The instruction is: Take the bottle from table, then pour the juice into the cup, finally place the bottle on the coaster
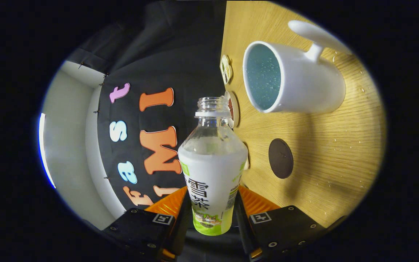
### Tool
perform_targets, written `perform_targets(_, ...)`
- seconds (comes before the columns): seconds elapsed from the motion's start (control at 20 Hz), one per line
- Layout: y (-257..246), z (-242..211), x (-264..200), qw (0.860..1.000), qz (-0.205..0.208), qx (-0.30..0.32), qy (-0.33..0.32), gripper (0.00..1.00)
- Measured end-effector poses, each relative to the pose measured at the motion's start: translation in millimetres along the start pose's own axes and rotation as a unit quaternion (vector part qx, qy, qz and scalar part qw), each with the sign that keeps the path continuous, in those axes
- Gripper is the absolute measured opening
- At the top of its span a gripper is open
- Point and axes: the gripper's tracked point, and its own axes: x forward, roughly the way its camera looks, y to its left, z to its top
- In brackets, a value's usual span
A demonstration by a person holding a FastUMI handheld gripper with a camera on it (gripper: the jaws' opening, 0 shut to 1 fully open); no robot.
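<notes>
Between the gripper (212, 214) fingers, uncapped bottle (212, 171) clamped, mouth short of cup (289, 78) rim, coaster (280, 158) clear beside.

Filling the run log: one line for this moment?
tongs shut on bottle | bottle uncapped, tipped toward white mug | dark coaster bare

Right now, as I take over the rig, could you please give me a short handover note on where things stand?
Gripper: shut on the bottle, both fingers pressing its labelled body; the view is rolled sideways, so the bottle is tipped.
Bottle: cap off, mouth short of the cup.
Cup: white mug on the wooden table, bubbly liquid inside.
Coaster: dark round one on the table near the cup, bare.
Done: bottle picked up; pouring seems under way or finished, I cannot tell which.
Left: finish the pour if needed, set the bottle on the coaster.
</notes>
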Motion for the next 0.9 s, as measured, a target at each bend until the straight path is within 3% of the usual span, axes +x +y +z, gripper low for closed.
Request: perform_targets(0.9,7.8,30.2,-2.3,0.999,-0.004,0.042,-0.018,0.62)
